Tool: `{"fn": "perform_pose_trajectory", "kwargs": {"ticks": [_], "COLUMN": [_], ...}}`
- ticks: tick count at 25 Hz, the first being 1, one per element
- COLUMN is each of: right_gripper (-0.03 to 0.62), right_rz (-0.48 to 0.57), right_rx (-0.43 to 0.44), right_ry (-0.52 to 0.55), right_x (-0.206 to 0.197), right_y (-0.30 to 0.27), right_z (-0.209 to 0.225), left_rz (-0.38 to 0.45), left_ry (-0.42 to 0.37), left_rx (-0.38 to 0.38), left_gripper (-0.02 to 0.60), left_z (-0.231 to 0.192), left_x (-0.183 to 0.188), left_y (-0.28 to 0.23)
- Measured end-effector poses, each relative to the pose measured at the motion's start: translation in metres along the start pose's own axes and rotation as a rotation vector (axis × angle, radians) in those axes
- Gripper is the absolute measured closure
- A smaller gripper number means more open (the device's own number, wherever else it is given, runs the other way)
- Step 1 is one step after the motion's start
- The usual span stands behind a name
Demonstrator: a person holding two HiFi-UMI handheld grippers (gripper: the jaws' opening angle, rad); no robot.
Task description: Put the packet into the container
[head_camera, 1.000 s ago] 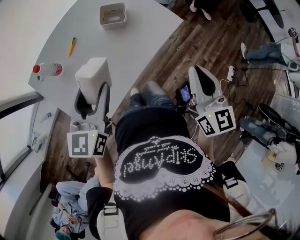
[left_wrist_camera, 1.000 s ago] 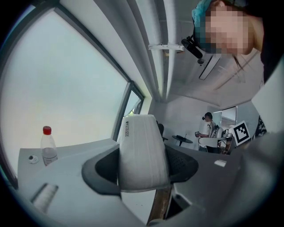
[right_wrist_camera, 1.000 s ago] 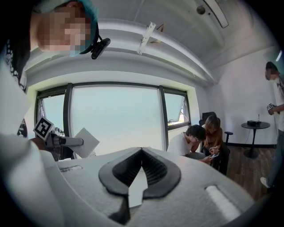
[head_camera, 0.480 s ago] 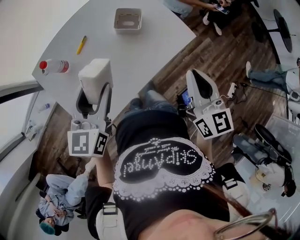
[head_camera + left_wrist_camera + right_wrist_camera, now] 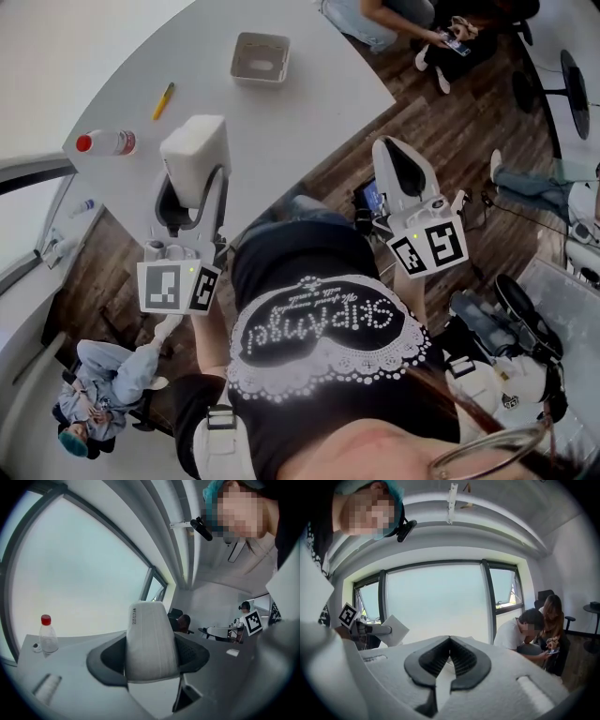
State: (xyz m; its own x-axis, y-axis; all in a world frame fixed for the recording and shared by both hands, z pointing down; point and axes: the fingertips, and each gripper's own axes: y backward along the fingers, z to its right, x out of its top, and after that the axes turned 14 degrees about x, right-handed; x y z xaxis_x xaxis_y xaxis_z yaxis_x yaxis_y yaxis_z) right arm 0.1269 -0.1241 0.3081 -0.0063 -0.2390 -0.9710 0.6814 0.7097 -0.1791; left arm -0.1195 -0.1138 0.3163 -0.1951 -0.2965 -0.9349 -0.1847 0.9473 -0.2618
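Left gripper (image 5: 191, 184) jaws clamp the white packet (image 5: 195, 148); right gripper (image 5: 392, 148) jaws together, empty

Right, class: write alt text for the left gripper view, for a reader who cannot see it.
The left gripper has its jaws clamped on a white packet. Behind, at the left, a red-capped bottle stands on a grey table before a large window.

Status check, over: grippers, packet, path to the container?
Left gripper shut on packet, over table. Right gripper shut, empty. Container ahead; pen, bottle off left.
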Motion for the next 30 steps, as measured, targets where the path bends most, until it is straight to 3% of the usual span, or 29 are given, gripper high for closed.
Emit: {"fn": "perform_pose_trajectory", "kwargs": {"ticks": [14, 30], "right_gripper": [0.592, 0.592], "right_rz": [-0.004, -0.025], "right_rx": [0.061, 0.109], "right_ry": [-0.01, 0.002], "right_x": [0.003, 0.0], "right_y": [-0.017, -0.016], "right_z": [0.059, 0.067], "left_rz": [0.006, 0.052], "left_ry": [0.008, 0.031], "left_rx": [0.068, 0.11], "left_gripper": [0.302, 0.302], "left_z": [0.024, 0.034], "left_x": [0.002, 0.002], "left_y": [-0.042, -0.04]}}
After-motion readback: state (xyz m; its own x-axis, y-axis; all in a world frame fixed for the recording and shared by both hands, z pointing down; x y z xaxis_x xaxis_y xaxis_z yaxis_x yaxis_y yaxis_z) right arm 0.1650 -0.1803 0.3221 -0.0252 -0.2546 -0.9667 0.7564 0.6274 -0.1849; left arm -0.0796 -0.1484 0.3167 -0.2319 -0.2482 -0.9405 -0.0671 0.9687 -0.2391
